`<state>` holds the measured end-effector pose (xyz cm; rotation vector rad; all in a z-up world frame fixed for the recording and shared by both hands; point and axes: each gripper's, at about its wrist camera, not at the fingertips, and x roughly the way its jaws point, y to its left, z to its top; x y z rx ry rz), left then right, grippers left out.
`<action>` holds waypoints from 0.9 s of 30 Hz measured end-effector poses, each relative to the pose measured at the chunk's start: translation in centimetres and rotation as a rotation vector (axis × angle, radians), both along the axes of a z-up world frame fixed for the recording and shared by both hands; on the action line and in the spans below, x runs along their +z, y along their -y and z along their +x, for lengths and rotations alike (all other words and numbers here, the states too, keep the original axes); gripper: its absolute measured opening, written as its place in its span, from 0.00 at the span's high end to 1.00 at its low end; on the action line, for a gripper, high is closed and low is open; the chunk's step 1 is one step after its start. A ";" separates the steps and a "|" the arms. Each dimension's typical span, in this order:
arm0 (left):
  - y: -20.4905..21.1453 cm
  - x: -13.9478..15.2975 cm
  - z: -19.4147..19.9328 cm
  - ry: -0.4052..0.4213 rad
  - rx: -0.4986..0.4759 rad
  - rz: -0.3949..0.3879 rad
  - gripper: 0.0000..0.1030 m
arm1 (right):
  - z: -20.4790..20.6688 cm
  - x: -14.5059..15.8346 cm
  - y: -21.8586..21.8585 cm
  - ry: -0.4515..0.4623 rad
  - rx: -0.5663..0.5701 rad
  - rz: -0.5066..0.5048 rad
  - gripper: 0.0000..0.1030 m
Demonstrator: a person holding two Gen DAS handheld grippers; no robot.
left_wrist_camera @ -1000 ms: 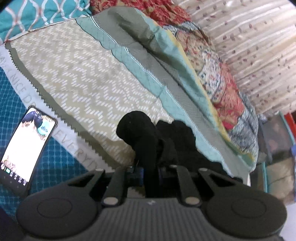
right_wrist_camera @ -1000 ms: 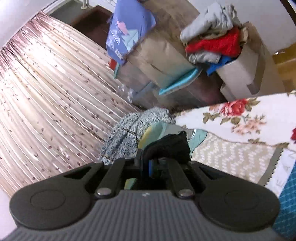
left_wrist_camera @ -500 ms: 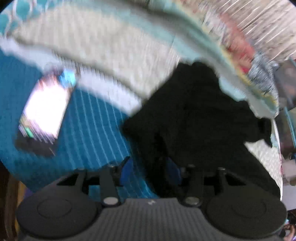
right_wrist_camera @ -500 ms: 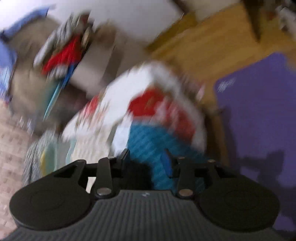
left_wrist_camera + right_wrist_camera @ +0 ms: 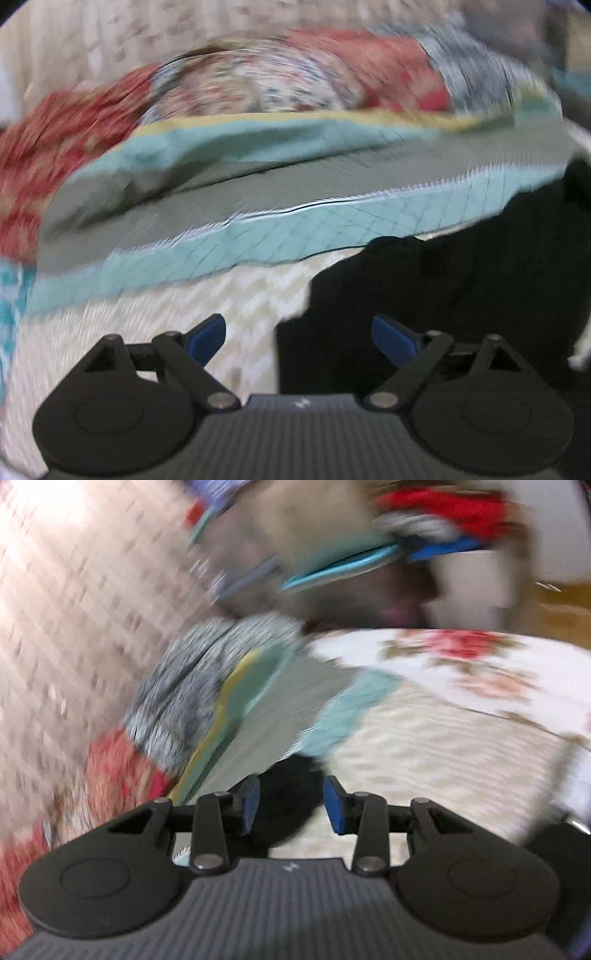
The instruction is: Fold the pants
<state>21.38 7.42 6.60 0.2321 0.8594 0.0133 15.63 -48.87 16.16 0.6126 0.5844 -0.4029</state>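
Black pants (image 5: pixel 461 295) lie near the bed's (image 5: pixel 110 350) quilted edge as the left gripper (image 5: pixel 299 334) spreads wide, empty; right gripper (image 5: pixel 291 803) half-open, gripping nothing. Smooth the fabric flat before regrasping.

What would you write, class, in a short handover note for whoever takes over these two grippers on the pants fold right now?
Left gripper: jaws opening wide, nothing pressed between the pads.
Right gripper: open, black cloth between the pads but not pinched.
Black pants: released, lying in a heap on the patterned bedspread.
Done: pants laid on the bed.
Left: spread them flat, then make every fold. Both views are blurred, so check the lie first.
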 end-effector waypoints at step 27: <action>-5.3 1.1 1.9 0.120 0.373 -0.118 0.87 | 18.7 -7.7 2.7 -0.204 -0.005 -0.219 0.98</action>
